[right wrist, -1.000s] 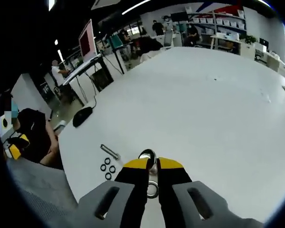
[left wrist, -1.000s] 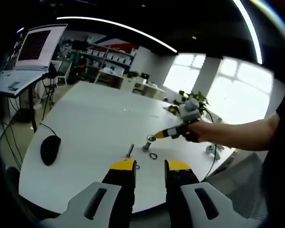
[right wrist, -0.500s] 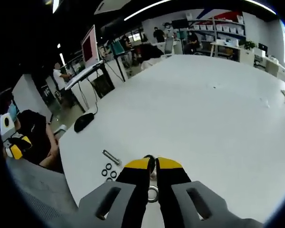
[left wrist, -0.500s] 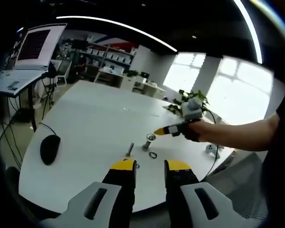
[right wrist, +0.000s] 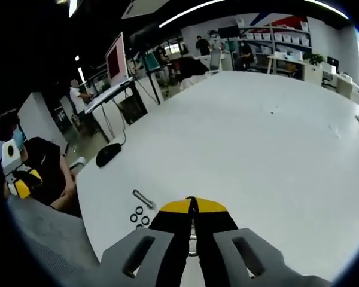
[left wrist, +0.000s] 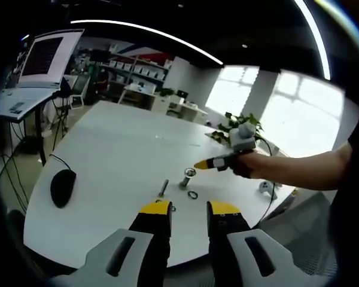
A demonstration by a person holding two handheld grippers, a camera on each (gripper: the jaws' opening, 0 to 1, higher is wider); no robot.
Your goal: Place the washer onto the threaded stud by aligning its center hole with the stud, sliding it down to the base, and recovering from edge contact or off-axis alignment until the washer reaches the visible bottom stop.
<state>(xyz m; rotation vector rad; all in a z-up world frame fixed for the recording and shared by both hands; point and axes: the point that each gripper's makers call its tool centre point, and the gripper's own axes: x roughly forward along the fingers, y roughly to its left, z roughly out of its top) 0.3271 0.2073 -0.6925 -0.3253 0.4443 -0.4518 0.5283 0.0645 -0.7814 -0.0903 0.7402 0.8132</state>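
The threaded stud (left wrist: 185, 181) stands upright on the white table (left wrist: 119, 149), with a washer (left wrist: 190, 172) at its top end. A second washer (left wrist: 193, 195) lies flat beside its foot. My right gripper (left wrist: 198, 165), held by a hand, hovers just above and right of the stud's top. In the right gripper view its yellow-tipped jaws (right wrist: 191, 204) are pressed together, with no washer visible between them; they hide the stud. My left gripper (left wrist: 188, 209) hangs open near the table's front edge, well short of the stud.
A spare bolt (left wrist: 163, 188) (right wrist: 142, 198) lies left of the stud, with small black rings (right wrist: 137, 218) near it. A black mouse (left wrist: 63, 186) (right wrist: 107, 153) sits near the table's edge. A seated person (right wrist: 42, 173) is beyond that edge.
My right gripper's jaws closed from a narrow gap to fully together, and its tip rose slightly from the stud's top. The left gripper stayed still.
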